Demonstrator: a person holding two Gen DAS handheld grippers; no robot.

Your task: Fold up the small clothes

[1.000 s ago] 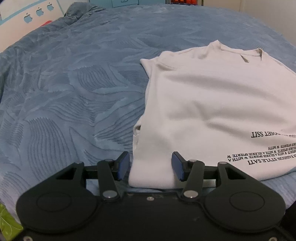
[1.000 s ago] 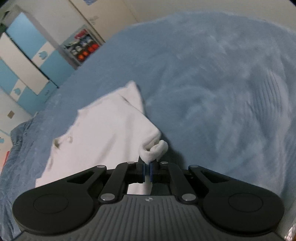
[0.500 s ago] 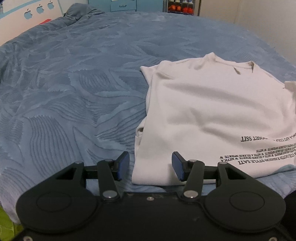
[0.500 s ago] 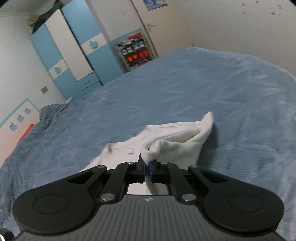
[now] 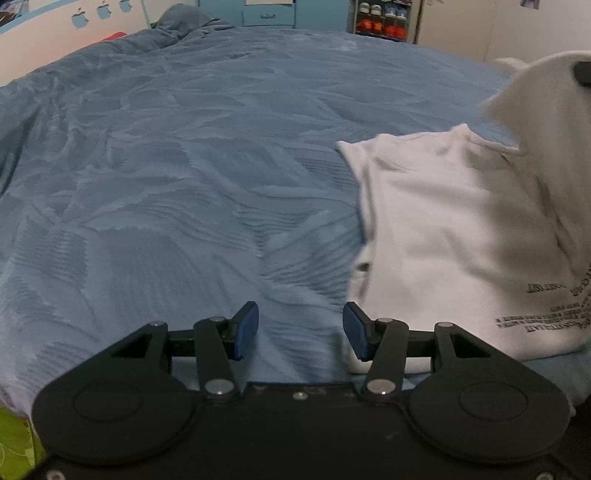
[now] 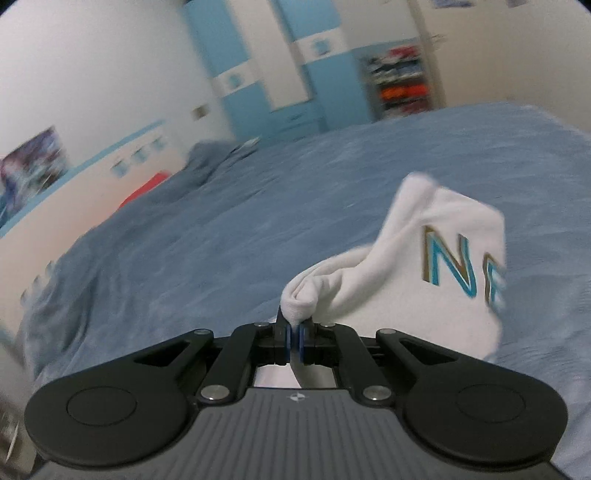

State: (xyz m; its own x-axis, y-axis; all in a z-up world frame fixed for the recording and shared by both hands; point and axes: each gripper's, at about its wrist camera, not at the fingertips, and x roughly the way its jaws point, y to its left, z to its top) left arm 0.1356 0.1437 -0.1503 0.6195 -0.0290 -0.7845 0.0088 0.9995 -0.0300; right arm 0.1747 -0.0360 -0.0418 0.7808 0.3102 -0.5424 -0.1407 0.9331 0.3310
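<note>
A white T-shirt with black printed text lies on the blue bedspread, at the right of the left wrist view. Its right side is lifted high, folding over the body. My right gripper is shut on a bunched edge of the T-shirt, whose raised part shows blue and gold letters. My left gripper is open just above the bedspread, left of the shirt's near corner, with nothing between its fingers.
The blue bedspread stretches wide to the left and far side. Blue and white wardrobes and a shelf of shoes stand beyond the bed. A green item shows at the lower left corner.
My right gripper has lifted the shirt's edge up and over, exposing the coloured letters. My left gripper has shifted left, off the shirt's near corner onto bare bedspread.
</note>
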